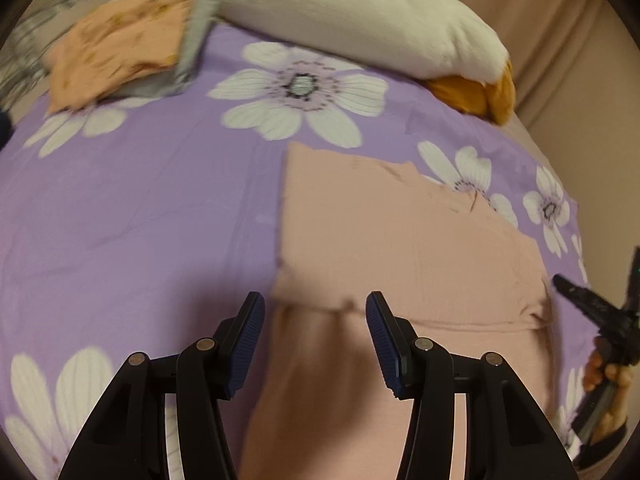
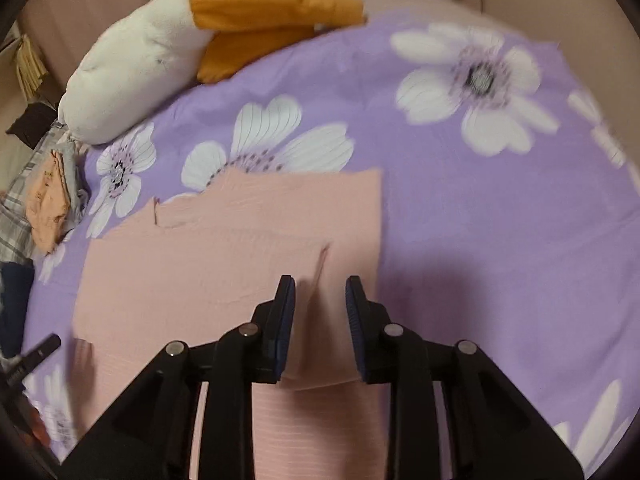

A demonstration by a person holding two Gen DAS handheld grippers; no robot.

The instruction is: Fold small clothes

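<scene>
A pale pink garment (image 1: pixel 400 240) lies flat and partly folded on the purple flowered bedsheet (image 1: pixel 140 200); it also shows in the right wrist view (image 2: pixel 240 256). My left gripper (image 1: pixel 316 312) is open and empty, hovering over the garment's near left part. My right gripper (image 2: pixel 320 296) is open and empty above the garment's near right part, close to its right edge. The right gripper also shows at the right edge of the left wrist view (image 1: pixel 592 304).
A stack of folded clothes, peach (image 1: pixel 120 48) on grey, lies at the far left of the bed. A white plush toy (image 1: pixel 360 12) with orange feet (image 1: pixel 480 96) lies along the far edge. The purple bedsheet (image 2: pixel 500 220) spreads to the right.
</scene>
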